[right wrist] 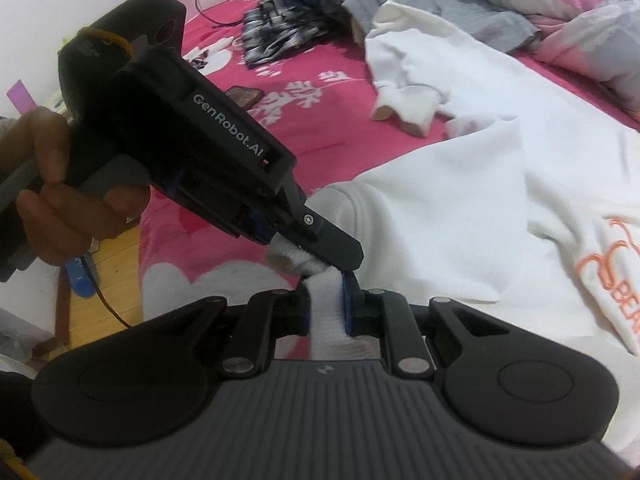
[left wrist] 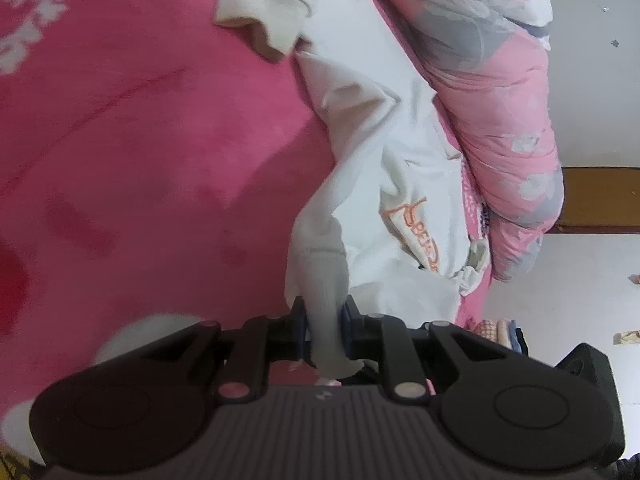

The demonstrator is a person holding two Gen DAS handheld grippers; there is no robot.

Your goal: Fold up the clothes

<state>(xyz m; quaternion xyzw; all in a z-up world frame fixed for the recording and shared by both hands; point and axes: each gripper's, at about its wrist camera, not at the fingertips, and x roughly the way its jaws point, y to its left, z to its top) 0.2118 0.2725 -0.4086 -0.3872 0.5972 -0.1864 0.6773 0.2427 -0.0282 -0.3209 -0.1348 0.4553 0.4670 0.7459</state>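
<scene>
- Orange lettering [right wrist: 624, 280] on white sweatshirt [right wrist: 460, 208] cut off by right picture edge, unreadable.
- Sweatshirt fabric pinched inside both tools, hidden between their fingers.
- Dark clothes pile [right wrist: 280, 28] at far bed end blurred, single garments indistinguishable.

The sweatshirt [right wrist: 460, 184] lies spread on the bed [right wrist: 320, 120], a rolled quilt [left wrist: 500, 120] along its far side. Beyond its sleeve sit a heap of clothes [right wrist: 288, 32] and, nearer the bed's edge, a phone [right wrist: 244, 96].
</scene>
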